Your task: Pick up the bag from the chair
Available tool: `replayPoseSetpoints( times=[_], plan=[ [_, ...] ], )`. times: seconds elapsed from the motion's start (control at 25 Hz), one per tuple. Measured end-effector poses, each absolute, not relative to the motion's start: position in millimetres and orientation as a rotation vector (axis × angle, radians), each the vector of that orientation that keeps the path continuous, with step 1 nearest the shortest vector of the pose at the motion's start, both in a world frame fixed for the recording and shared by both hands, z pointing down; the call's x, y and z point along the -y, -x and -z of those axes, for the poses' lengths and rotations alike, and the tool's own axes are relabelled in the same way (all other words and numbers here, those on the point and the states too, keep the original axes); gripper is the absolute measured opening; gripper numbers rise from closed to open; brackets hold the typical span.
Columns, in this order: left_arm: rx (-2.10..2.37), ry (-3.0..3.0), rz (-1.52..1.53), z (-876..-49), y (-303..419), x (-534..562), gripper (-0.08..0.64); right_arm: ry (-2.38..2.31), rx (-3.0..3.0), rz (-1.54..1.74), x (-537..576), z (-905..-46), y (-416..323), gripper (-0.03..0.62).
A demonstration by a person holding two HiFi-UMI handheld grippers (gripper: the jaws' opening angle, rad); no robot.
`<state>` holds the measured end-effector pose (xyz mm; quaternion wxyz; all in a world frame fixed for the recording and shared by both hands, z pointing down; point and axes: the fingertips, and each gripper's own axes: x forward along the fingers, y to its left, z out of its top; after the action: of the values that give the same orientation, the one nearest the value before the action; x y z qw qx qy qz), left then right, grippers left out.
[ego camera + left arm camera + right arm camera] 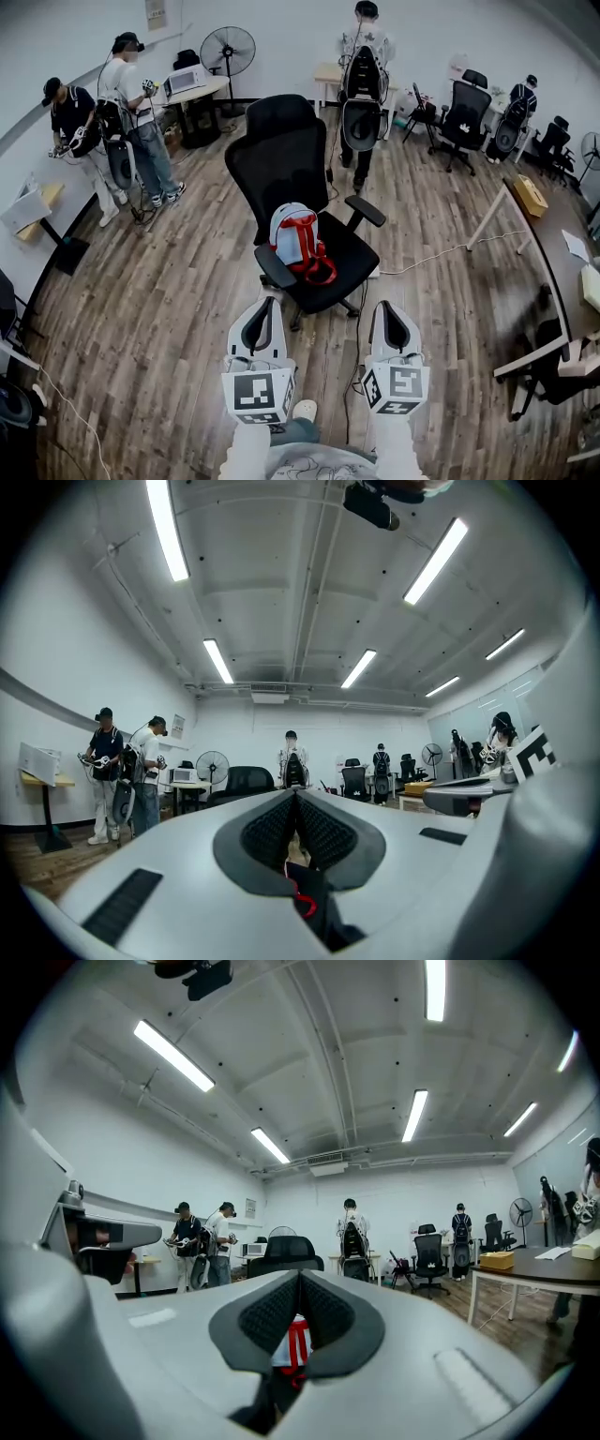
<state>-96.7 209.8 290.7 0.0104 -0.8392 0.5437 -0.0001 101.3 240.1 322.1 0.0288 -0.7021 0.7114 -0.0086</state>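
Note:
A small light-blue and white bag with red straps sits upright on the seat of a black office chair in the middle of the head view. Both grippers hover short of the chair's front edge, apart from the bag. My left gripper is shut with nothing in it, its pads meeting at the tip. My right gripper is likewise shut and empty. Through the gap below the right pads shows the bag; a red strap peeks below the left pads.
Two people stand at the left by a desk and a fan. Another person stands behind the chair. Office chairs and a long table line the right side. A cable runs across the wooden floor.

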Motion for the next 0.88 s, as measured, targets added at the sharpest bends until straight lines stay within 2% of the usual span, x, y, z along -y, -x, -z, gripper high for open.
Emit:
replayPoseSetpoints(
  times=[0.88],
  plan=[
    [-1.802,2.662,0.107,-340.0,85.4,1.2,0.006,2.199,-2.242,0.154,-20.7,-364.2,-125.5,0.015]
  ],
)
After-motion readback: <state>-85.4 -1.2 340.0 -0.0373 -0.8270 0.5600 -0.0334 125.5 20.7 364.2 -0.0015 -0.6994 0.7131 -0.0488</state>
